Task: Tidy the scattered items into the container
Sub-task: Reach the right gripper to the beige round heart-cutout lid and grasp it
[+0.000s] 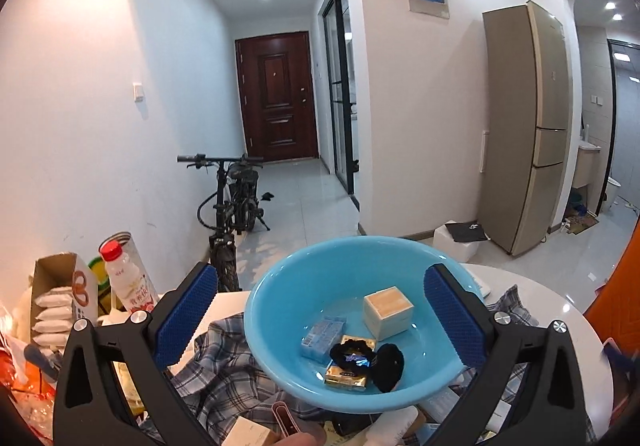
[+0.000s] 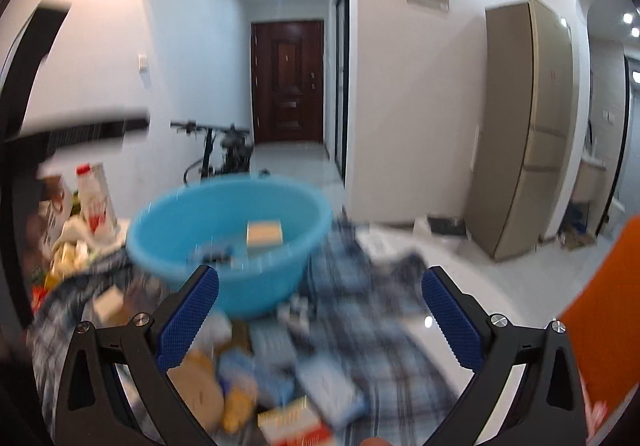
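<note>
You are holding both tools spread wide and empty: the left tool [image 1: 320, 318] is hovering over the blue basin [image 1: 280, 286], straight ahead of it, while the right tool [image 2: 320, 320] is sweeping above the scattered packets [image 2: 276, 378] just below, probably choosing one; next, steady and lower onto it.

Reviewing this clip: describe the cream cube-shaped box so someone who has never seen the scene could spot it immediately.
Find the round light-blue basin sitting on the plaid cloth on the table. Inside it, toward the far right of the floor, sits the cream box. It is the tallest, most cube-like item there, unlike the flat blue packet, the gold packet and the black hair tie beside it.
</note>
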### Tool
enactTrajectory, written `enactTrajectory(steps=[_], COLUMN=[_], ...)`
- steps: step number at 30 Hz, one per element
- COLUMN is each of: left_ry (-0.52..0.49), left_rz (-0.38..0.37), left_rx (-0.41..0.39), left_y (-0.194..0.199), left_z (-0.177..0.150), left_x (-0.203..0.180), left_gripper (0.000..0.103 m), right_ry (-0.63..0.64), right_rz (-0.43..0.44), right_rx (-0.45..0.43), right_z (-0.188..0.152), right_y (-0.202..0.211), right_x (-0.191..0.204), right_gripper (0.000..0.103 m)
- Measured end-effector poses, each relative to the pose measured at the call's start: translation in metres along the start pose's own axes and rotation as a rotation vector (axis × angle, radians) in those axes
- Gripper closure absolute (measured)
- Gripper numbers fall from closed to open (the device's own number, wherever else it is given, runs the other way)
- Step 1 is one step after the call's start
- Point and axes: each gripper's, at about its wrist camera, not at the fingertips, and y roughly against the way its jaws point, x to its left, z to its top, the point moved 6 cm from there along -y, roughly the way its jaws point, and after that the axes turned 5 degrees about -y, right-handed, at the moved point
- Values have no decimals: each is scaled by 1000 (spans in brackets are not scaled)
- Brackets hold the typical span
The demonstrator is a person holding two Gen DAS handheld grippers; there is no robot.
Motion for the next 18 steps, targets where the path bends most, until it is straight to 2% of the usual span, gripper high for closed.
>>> enactTrajectory(steps=[4,8,14,18], left_ry=[-19,-43,-23,19], left_rz=[-5,8,25,10], left_rx=[-29,-48,-34,-29], left_y=[11,17,13,14], left_z=[4,6,6,6], left_x=[-7,-11,2,14], left_gripper=[0,0,0,0], right_ry=[-12,63,176,183], right_rz=[40,90,129,121], right_rx=[99,176,226,262], right_z=[-44,-81,-108,-113], right_y=[-7,-20,-36,-51], right_x=[11,48,96,102], right_gripper=[0,0,0,0])
